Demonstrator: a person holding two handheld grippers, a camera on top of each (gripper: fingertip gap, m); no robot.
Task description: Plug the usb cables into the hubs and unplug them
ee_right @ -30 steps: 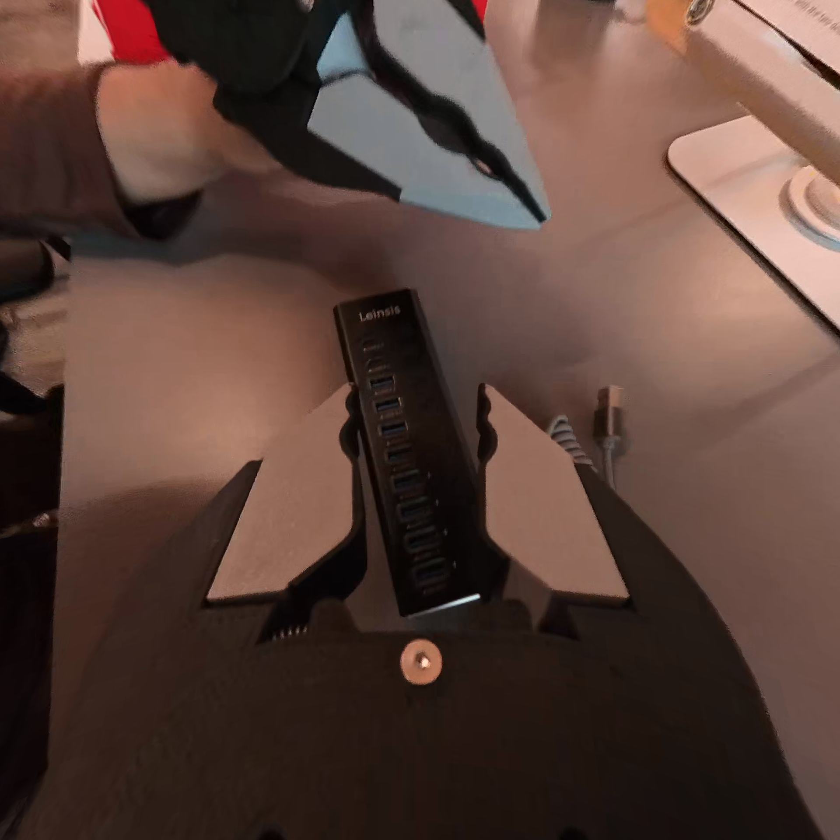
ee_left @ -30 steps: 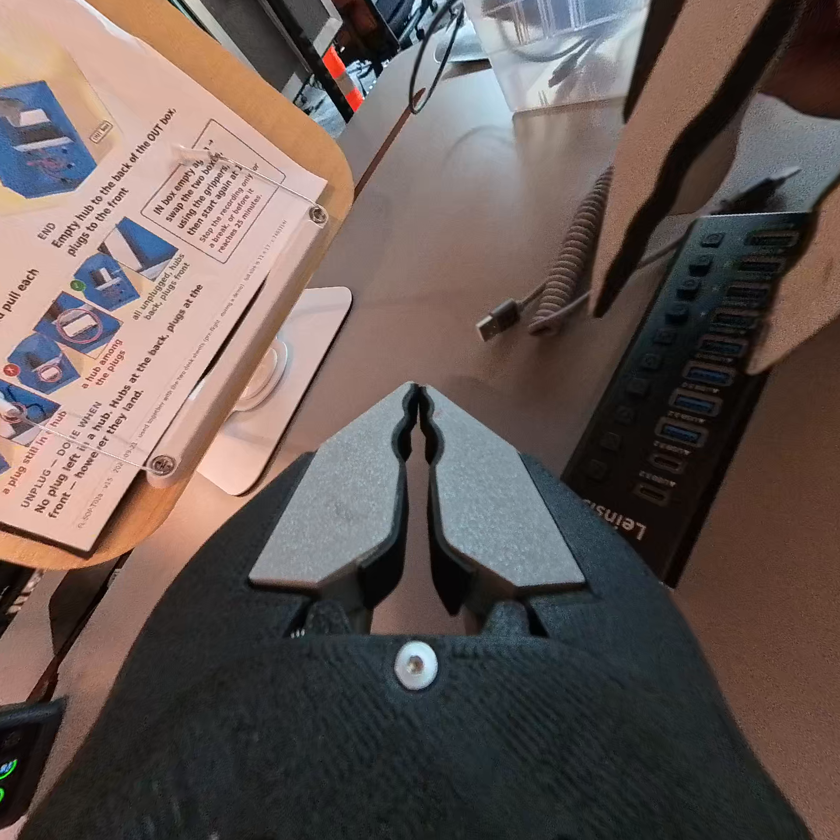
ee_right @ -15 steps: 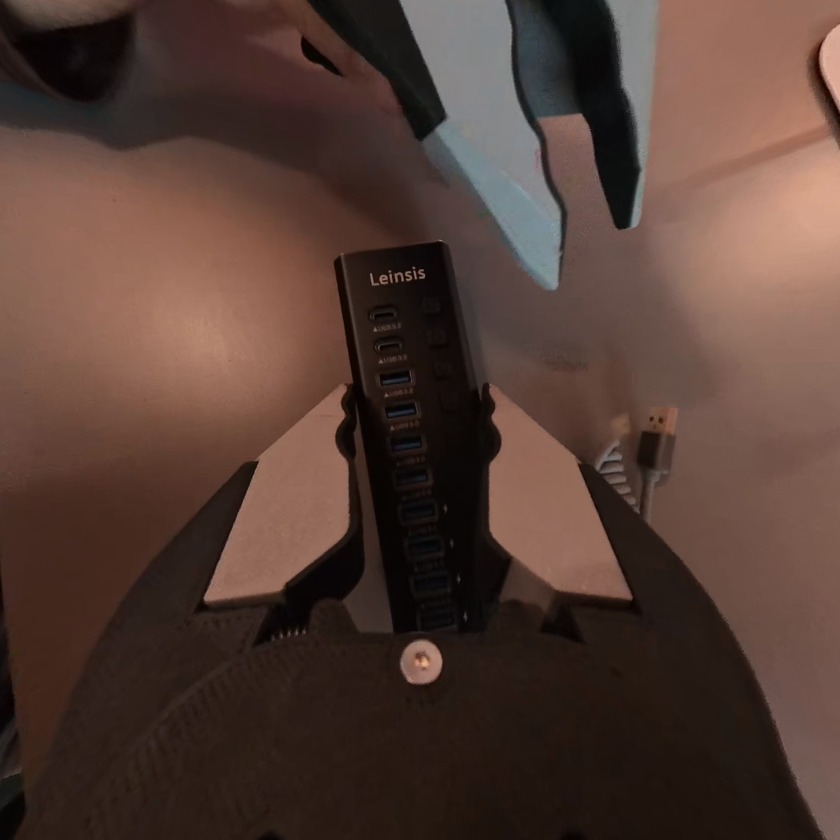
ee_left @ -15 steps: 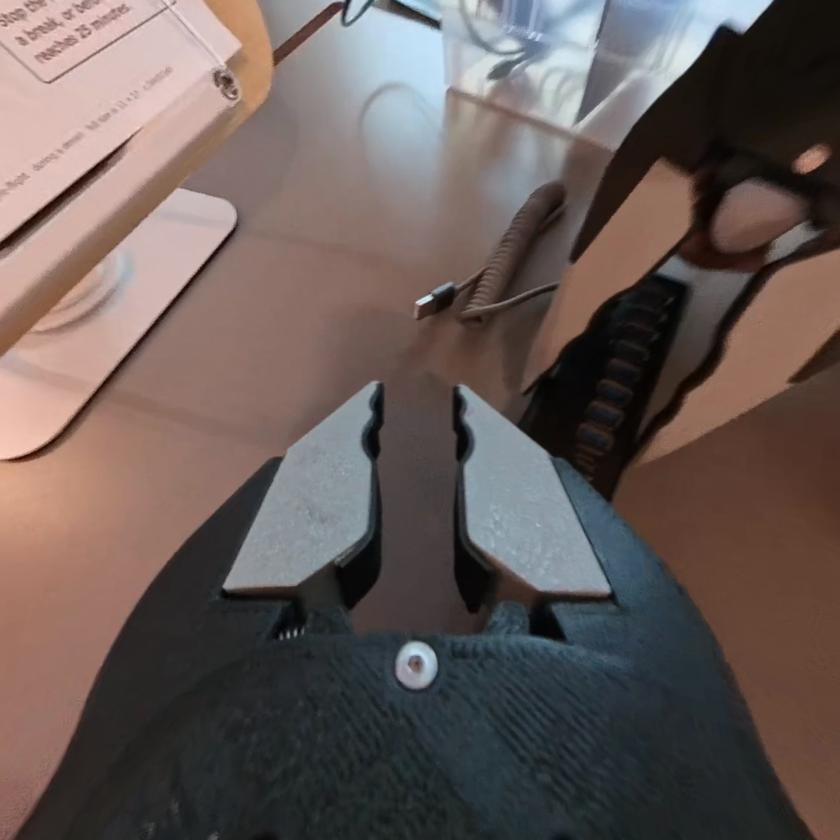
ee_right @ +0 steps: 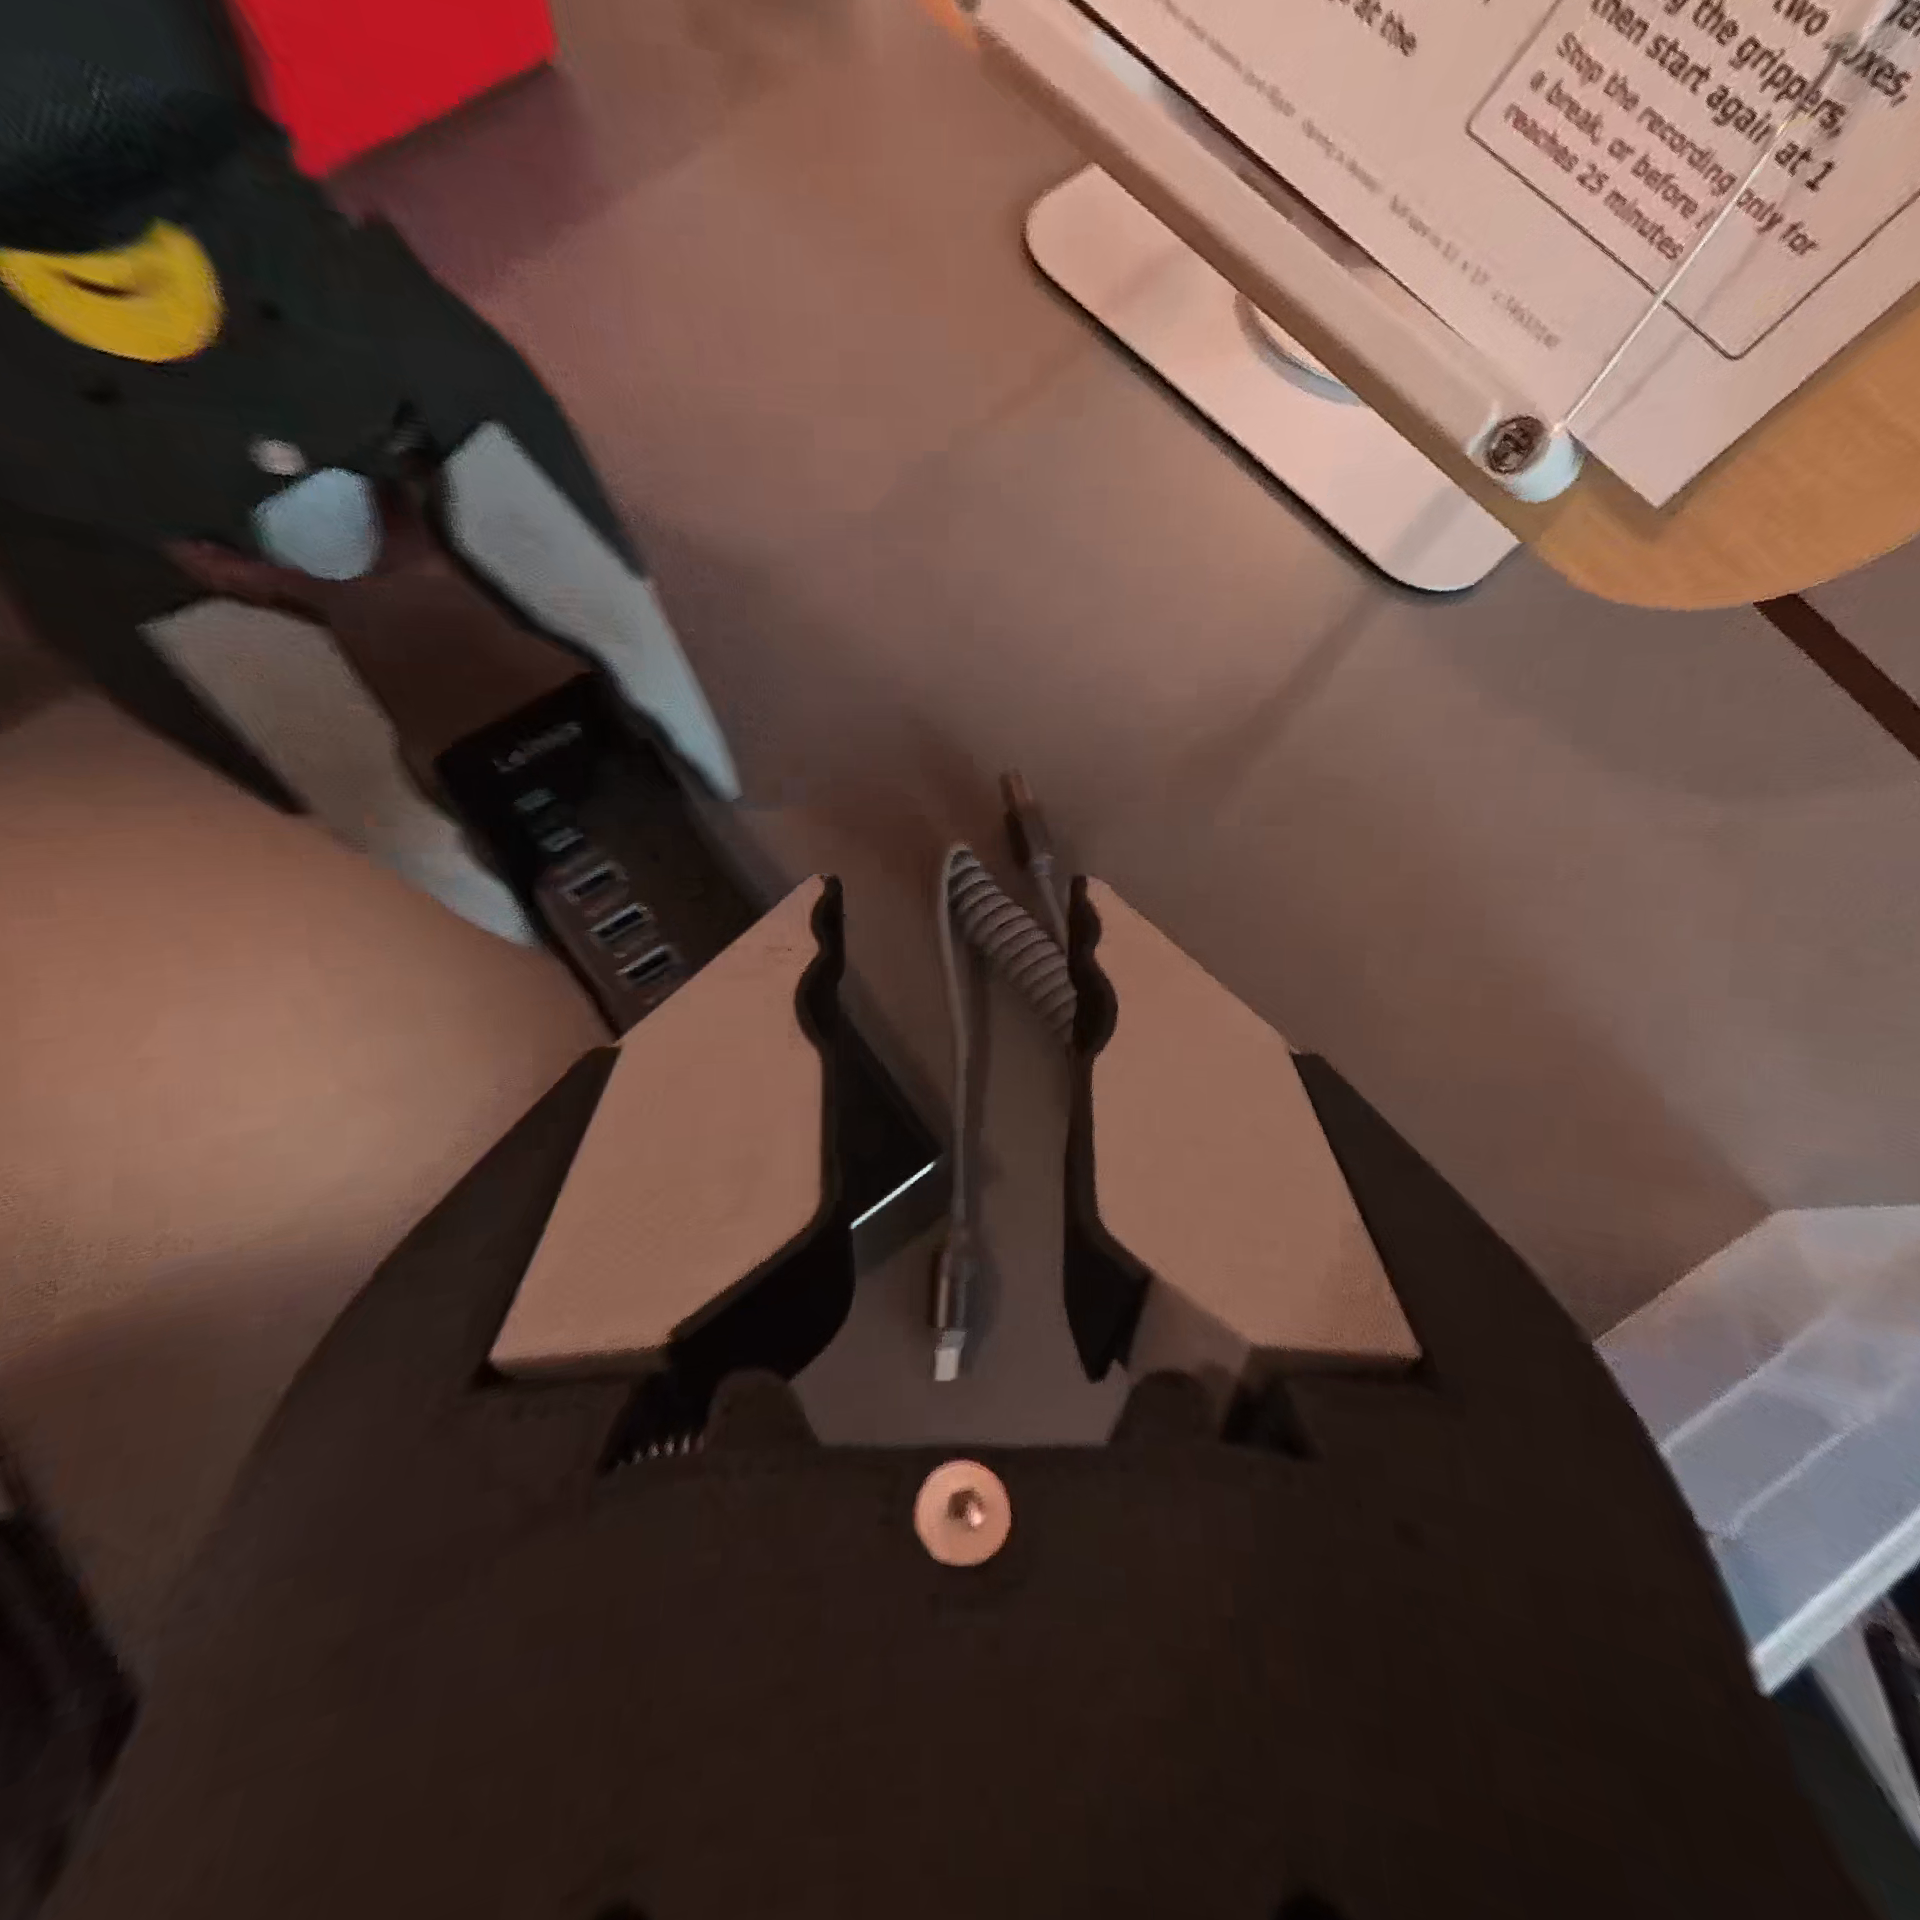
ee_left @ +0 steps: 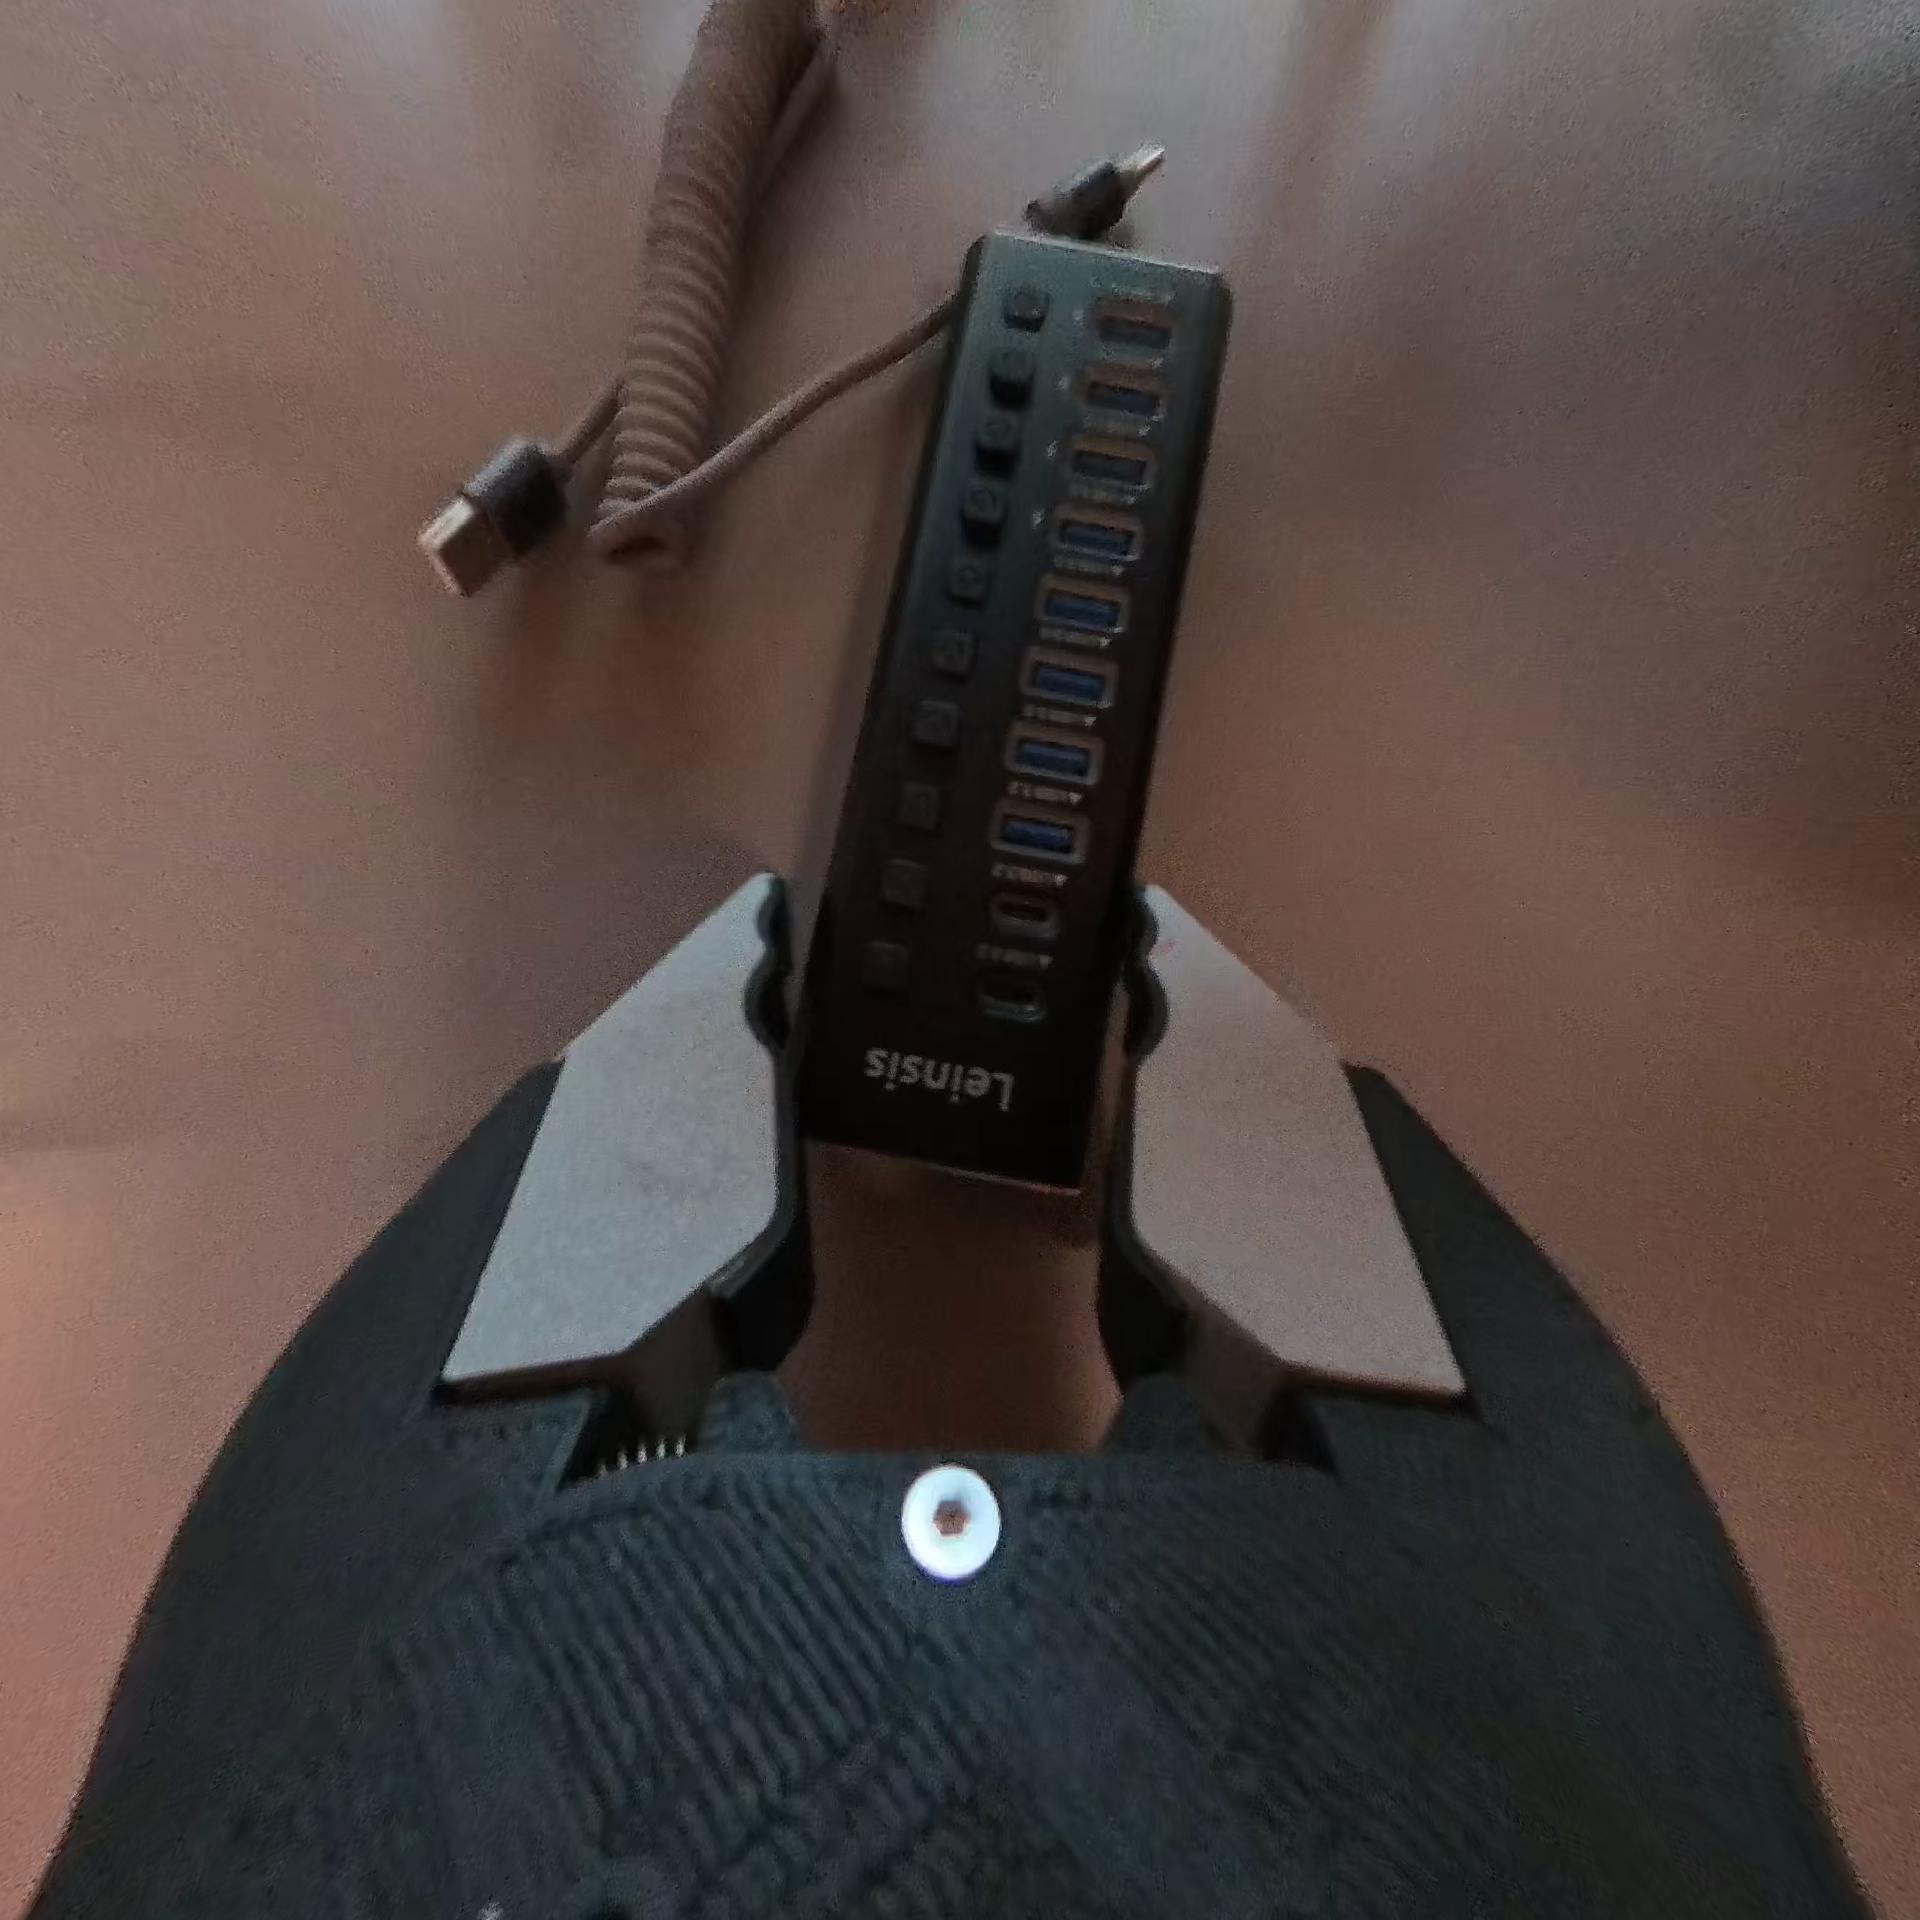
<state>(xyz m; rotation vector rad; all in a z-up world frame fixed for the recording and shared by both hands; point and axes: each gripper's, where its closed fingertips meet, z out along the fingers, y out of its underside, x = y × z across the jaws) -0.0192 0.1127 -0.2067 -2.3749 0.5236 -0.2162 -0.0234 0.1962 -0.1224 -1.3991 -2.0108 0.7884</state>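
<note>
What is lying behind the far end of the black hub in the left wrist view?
A small cable plug pokes out behind the USB hub, lying on the table. The hub covers where its thin lead runs, so that part stays hidden.

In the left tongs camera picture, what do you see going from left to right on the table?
USB plug → curly cable → black hub, held between the left tongs.

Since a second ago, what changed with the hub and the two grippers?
The hub changed hands. The right gripper, which straddled it, let go and shifted over the coiled cable, jaws open. The left gripper, then shut and empty, opened and now brackets the hub's near end. Hub and cable lie on the table as before, nothing plugged in.
</note>
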